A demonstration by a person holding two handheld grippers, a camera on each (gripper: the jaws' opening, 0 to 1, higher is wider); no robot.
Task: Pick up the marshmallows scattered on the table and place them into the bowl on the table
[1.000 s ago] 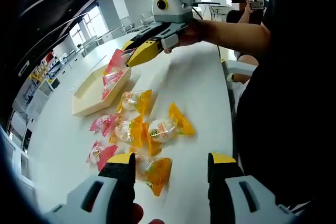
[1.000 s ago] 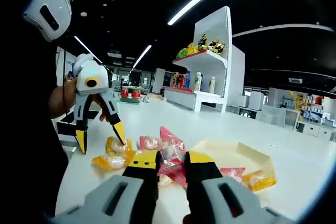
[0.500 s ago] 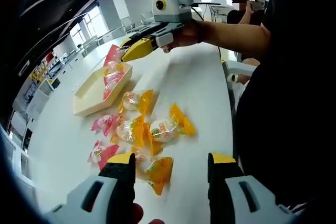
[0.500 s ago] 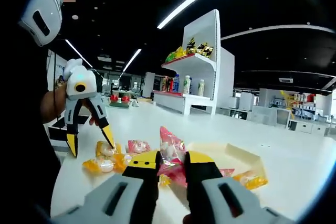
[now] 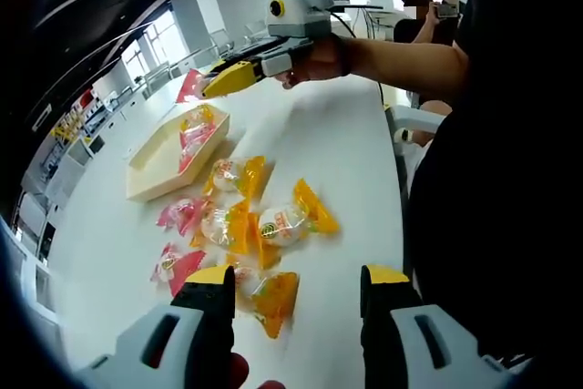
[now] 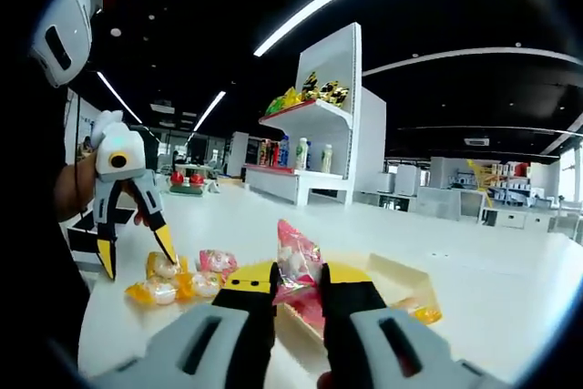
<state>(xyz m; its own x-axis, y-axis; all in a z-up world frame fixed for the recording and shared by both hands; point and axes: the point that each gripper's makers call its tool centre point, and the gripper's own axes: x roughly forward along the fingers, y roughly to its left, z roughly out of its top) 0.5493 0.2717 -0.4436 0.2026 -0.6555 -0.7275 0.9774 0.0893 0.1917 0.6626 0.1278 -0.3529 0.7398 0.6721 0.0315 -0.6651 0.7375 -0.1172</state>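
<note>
holding a pink-wrapped marshmallow pinched between its jaws, your right gripper is hanging over the cream tray-like bowl, a position that looks chosen so the sweet drops straight in beside the ones already lying there. your left gripper is waiting low over the loose pile, jaws spread wide and gripping nothing, seemingly lined up on the orange-wrapped marshmallow nearest its tips. the left gripper view is laying out the whole white bench, with about eight wrapped sweets well apart from the bowl. the right gripper view is giving you the pinch up close, plus a white shelf unit of goods behind the bench.
</note>
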